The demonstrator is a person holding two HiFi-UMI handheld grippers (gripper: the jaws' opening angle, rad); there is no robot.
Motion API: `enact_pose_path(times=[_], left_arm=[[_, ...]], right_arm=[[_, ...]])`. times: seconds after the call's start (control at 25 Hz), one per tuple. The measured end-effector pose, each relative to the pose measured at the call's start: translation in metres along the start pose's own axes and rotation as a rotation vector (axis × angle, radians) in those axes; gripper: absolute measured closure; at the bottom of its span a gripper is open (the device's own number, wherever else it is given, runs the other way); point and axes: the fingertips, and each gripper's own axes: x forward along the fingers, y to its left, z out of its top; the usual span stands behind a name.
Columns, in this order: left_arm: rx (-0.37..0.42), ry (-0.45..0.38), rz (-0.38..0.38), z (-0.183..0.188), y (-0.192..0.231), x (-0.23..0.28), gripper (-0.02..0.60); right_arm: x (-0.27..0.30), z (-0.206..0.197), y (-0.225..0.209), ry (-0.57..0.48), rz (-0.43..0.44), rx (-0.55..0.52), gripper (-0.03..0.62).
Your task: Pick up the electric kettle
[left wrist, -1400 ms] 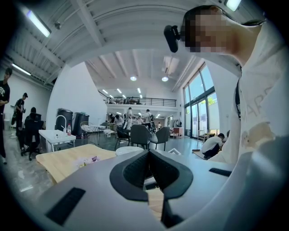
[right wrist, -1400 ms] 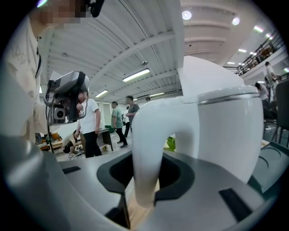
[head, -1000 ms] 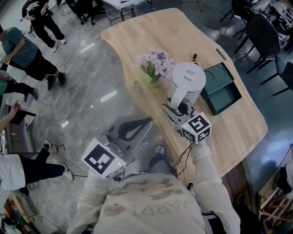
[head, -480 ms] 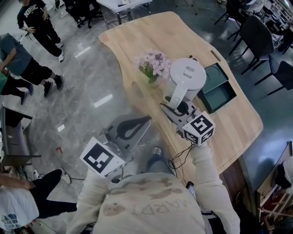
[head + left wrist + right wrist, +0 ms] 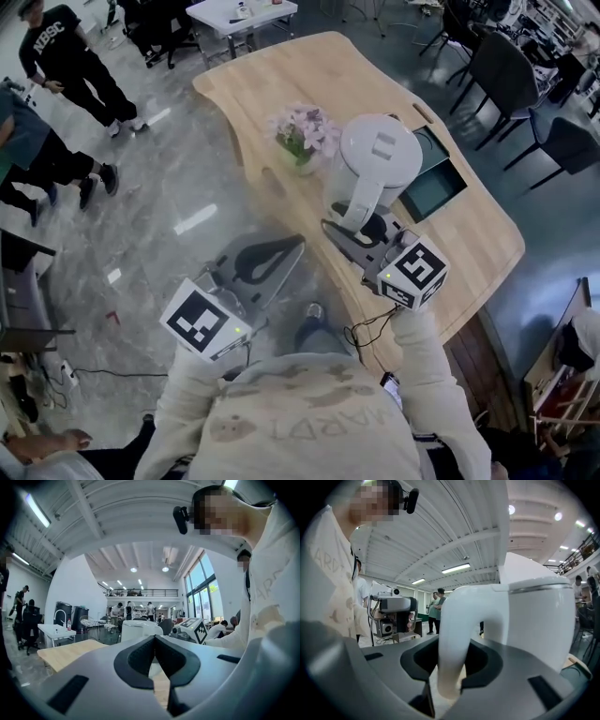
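Observation:
The white electric kettle (image 5: 380, 155) hangs above the light wooden table (image 5: 309, 80), clear of its top. My right gripper (image 5: 361, 228) is shut on its curved handle (image 5: 362, 199) from the near side. In the right gripper view the handle (image 5: 457, 634) runs down between the dark pads (image 5: 485, 660), with the kettle body (image 5: 541, 616) just beyond. My left gripper (image 5: 272, 258) is shut and empty, over the floor left of the table. In the left gripper view its jaws (image 5: 154, 660) meet, and the kettle (image 5: 140, 629) shows behind them.
A pot of pink flowers (image 5: 302, 134) stands just left of the kettle. A dark green tray (image 5: 434, 184) lies to its right. Dark chairs (image 5: 511, 70) stand past the table's far right, a white table (image 5: 242, 11) at the back, and people (image 5: 70, 56) on the grey floor at left.
The kettle has risen off the table in my right gripper and looks larger in the head view. My left gripper has drifted slightly, still shut.

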Motion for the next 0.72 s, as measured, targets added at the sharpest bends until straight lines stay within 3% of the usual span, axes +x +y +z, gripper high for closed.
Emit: enact_pose_path(times=[0.72], left_arm=[[0.039,-0.053,-0.108,0.005,-0.087,-0.073,0.572]], right_arm=[[-0.068,0.031,0.142,-0.006,-0.057,-0.026,0.468]])
